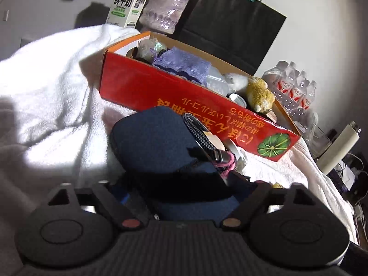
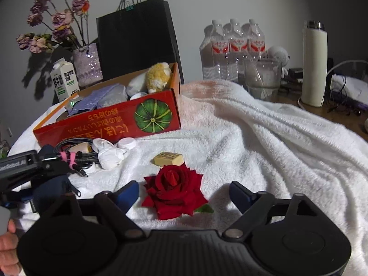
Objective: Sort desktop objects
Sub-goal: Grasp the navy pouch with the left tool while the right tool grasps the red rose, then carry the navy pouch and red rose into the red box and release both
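Observation:
A red cardboard box [image 1: 147, 89] [image 2: 96, 124] on the white towel holds a purple cloth [image 1: 184, 66], a yellow plush toy [image 1: 260, 94] [image 2: 158, 76] and other items. My left gripper [image 1: 181, 191] [image 2: 53, 179] is open, its jaws on either side of a dark blue pouch [image 1: 156, 147] [image 2: 55, 191]. A coiled black cable [image 1: 200, 133] [image 2: 76, 154] lies on the pouch. My right gripper [image 2: 181, 195] is open, its jaws on either side of a red rose [image 2: 174, 191], not touching it. A yellow eraser [image 2: 169, 158] lies just beyond the rose.
A white towel [image 2: 264, 142] covers the table. A crumpled white item [image 2: 108, 156] and white cap [image 2: 126, 143] lie by the box. Behind stand a black bag [image 2: 135, 39], milk carton [image 2: 64, 80], flower vase [image 2: 88, 65], water bottles [image 2: 232, 50], a glass [image 2: 262, 78] and white flask [image 2: 314, 66].

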Available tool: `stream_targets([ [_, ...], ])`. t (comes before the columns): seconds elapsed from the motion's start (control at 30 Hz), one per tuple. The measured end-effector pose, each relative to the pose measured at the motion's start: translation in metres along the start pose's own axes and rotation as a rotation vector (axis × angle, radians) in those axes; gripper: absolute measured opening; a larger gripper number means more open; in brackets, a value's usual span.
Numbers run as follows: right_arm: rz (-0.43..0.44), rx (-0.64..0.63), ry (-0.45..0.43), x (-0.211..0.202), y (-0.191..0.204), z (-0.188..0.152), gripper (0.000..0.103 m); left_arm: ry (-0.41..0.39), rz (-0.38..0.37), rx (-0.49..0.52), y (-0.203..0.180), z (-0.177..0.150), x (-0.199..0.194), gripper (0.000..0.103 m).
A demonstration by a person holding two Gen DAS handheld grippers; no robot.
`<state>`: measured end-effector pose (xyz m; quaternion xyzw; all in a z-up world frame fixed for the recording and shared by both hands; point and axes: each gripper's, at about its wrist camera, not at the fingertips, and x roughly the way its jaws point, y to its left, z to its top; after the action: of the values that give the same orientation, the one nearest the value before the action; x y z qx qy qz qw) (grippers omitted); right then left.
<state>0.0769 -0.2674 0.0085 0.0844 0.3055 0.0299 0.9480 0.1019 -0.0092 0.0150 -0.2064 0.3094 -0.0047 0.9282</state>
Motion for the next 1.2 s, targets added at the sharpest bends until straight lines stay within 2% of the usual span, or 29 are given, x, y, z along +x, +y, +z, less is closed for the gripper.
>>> stream_targets([
  [0.07, -0.023, -0.020, -0.006, -0.001, 0.002, -0.003, 0.072, -0.015, 0.001, 0.049, -0.002, -0.002, -0.008, 0.072],
  [0.17, -0.006, -0.012, -0.034, -0.009, 0.002, -0.003, 0.052, -0.033, -0.006, 0.085, 0.000, -0.006, -0.025, 0.065],
  [0.27, -0.008, -0.033, -0.049, -0.015, 0.006, -0.002, 0.045, -0.052, -0.020, 0.095, 0.002, -0.006, -0.042, 0.059],
  [0.3, -0.006, -0.037, -0.053, -0.019, 0.007, -0.002, 0.044, -0.062, -0.023, 0.098, 0.004, -0.005, -0.050, 0.052],
  [0.53, 0.053, -0.048, -0.129, -0.071, 0.022, -0.009, 0.041, -0.140, -0.036, 0.129, 0.015, -0.008, -0.116, 0.032],
  [0.7, 0.091, -0.077, -0.150, -0.105, 0.039, -0.023, 0.041, -0.151, -0.051, 0.190, 0.012, -0.029, -0.151, 0.028],
  [0.8, 0.121, -0.116, -0.164, -0.126, 0.052, -0.031, 0.040, -0.144, -0.091, 0.211, 0.010, -0.040, -0.169, 0.028],
  [0.93, 0.150, -0.167, -0.200, -0.155, 0.064, -0.040, 0.040, -0.187, -0.114, 0.264, 0.006, -0.050, -0.192, 0.027],
  [1.1, 0.164, -0.191, -0.234, -0.174, 0.071, -0.038, 0.040, -0.214, -0.116, 0.278, 0.005, -0.044, -0.199, 0.027],
  [1.2, 0.190, -0.202, -0.233, -0.175, 0.069, -0.031, 0.040, -0.215, -0.147, 0.291, 0.009, -0.024, -0.198, 0.027],
])
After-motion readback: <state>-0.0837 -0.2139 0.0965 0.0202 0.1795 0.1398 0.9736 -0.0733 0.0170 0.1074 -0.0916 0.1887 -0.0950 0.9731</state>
